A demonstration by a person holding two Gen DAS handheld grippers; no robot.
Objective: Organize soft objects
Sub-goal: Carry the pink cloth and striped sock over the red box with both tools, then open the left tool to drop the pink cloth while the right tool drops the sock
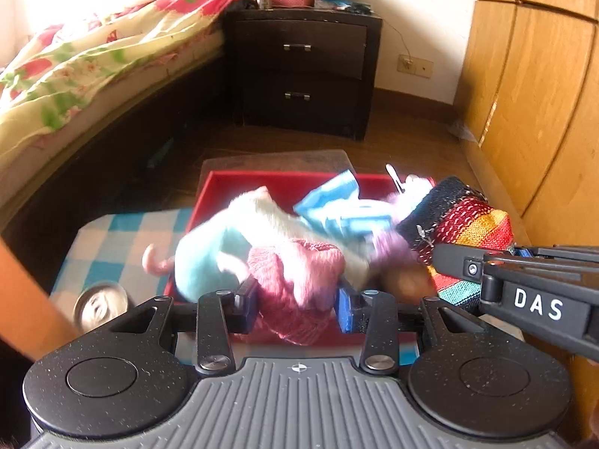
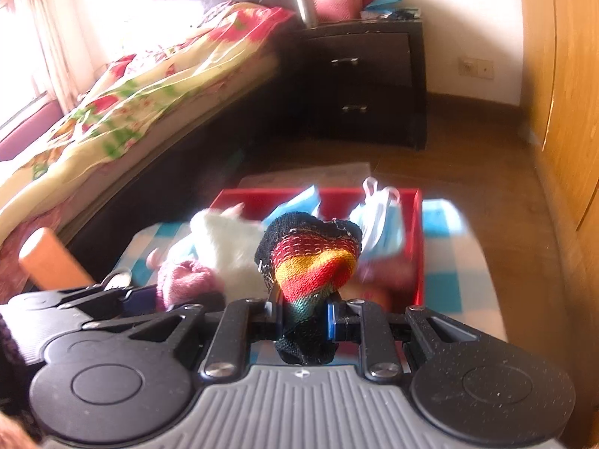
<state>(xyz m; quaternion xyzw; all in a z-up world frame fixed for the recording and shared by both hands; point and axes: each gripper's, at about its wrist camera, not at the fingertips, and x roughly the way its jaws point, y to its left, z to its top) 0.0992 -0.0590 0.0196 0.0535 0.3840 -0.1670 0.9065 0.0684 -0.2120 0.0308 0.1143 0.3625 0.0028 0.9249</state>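
1. My right gripper (image 2: 302, 318) is clenched on the striped sock (image 2: 312, 265); its dark cuff rises up and away from the jaws, long axis along my pointing line.
2. My left gripper (image 1: 297, 308) grasps the pink knit (image 1: 295, 273), which bulges between the pads and hangs below them.
3. Both grippers tilt down, side by side, the right one just right of the left.
4. Straight ahead and below lies the red box (image 2: 417, 239), on a checked surface (image 2: 453, 284).
5. In the box: a white plush (image 2: 224, 247) and blue masks (image 2: 382, 224), loosely heaped.
6. I judge the box is the drop spot; both loads sit near its front edge.
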